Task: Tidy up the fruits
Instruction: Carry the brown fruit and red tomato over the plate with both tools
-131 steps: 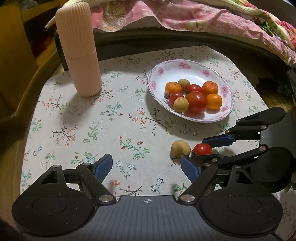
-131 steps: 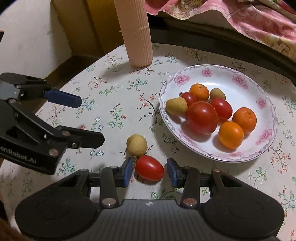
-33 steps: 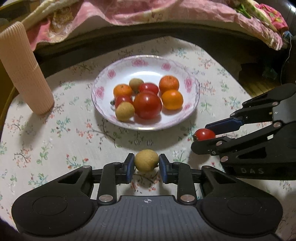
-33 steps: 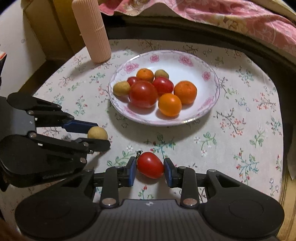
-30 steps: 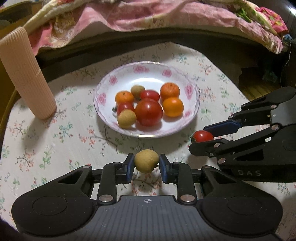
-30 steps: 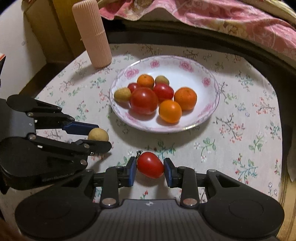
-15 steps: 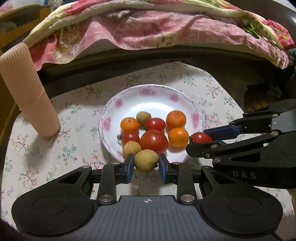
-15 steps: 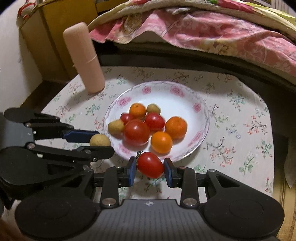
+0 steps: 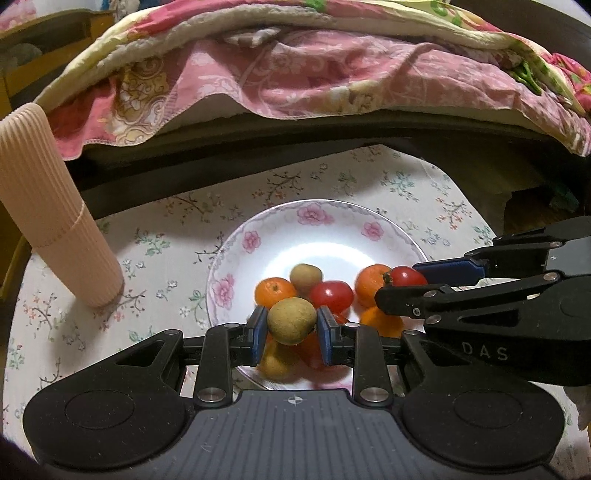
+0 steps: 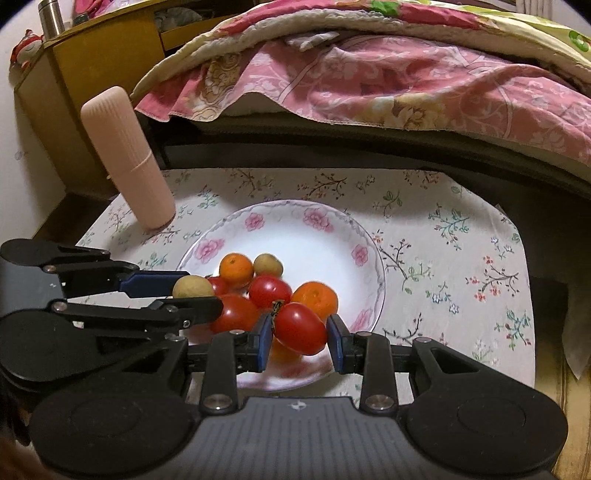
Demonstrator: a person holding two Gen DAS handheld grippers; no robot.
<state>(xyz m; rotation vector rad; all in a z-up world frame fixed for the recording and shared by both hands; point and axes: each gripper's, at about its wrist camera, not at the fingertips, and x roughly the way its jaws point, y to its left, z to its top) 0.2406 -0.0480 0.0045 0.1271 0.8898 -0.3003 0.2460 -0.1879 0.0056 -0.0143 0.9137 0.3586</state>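
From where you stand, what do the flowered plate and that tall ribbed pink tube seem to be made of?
Plate: probably glazed ceramic, glossy white with printed pink roses and a bright glare spot. Tube: likely matte plastic or silicone, finely ribbed, no shine; hard to tell which.

A floral tablecloth (image 10: 443, 236), white with small printed sprigs, is seen covering a low table whose dark rim (image 10: 332, 155) is exposed along the far edge. Behind the table, a pink patterned quilt (image 10: 388, 81) with a cream and yellow backing is draped over a dark-framed bed or couch. A yellow wooden cabinet (image 10: 96, 62) stands at far left against a pale wall (image 10: 22, 155); a steel flask (image 10: 51, 14) and a small red figurine (image 10: 24, 48) are set on its top. A ribbed pink cylinder (image 9: 48, 214) is standing on the cloth. Lighting is dim and warm; wooden flooring (image 10: 569, 406) is glimpsed at lower right.
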